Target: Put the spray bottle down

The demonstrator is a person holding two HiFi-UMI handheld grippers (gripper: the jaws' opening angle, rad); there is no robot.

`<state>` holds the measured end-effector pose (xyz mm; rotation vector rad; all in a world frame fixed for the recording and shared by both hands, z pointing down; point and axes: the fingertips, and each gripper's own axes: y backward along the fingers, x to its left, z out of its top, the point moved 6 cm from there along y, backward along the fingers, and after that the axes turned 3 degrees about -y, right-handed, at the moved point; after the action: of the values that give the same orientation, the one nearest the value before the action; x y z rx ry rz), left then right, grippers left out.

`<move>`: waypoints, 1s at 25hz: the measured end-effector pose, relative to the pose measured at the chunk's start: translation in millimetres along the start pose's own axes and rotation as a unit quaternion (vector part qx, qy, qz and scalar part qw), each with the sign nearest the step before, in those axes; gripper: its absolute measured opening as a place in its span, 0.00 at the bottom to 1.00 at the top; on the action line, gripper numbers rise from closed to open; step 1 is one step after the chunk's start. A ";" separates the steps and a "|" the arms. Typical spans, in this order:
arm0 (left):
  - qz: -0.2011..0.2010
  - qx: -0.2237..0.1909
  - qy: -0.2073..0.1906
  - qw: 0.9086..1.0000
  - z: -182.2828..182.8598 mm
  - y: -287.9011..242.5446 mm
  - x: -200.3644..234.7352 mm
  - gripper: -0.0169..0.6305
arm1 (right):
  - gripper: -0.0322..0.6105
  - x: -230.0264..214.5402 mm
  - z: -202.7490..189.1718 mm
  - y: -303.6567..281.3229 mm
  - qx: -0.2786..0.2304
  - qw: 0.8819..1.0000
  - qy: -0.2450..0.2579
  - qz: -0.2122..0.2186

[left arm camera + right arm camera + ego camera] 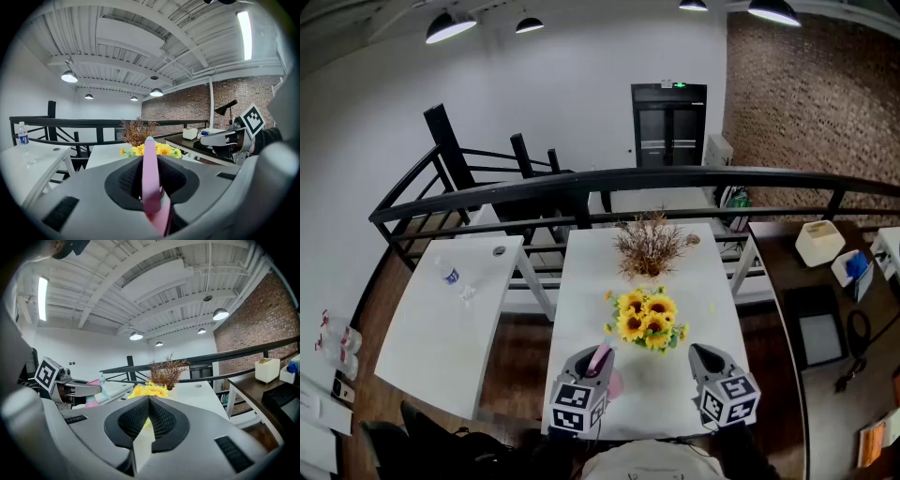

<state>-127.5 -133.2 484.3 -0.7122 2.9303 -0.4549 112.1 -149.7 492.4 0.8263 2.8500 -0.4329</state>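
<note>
- The spray bottle (150, 180) is clamped between the jaws of the left gripper (596, 356), over the near end of the white table (581, 281).
- The bottle is seen as pink, with a slim pink part sticking up past the jaws and a touch of teal.
- The right gripper (149, 401) is held closed on nothing, to the right of the left gripper.
- Sunflowers (647, 319) are placed just ahead of both grippers.
- Bare tabletop is left ahead-left of the left gripper.
- The table's near edge is just behind it.
</note>
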 end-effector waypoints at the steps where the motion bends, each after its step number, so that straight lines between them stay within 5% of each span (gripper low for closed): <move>1: 0.000 -0.001 -0.002 1.000 1.2 -3.2 1.0 0.15 | 0.00 -1.7 1.2 -1.1 -0.001 1.000 0.001 -0.001; 25: 0.090 -0.026 -0.053 0.994 -11.6 -74.8 44.2 0.15 | 0.00 -10.2 -4.2 3.5 0.006 1.000 0.002 -0.018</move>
<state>-136.1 -213.9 517.5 -0.4563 2.8816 -0.3140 122.3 -150.6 497.8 0.7783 2.8726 -0.4542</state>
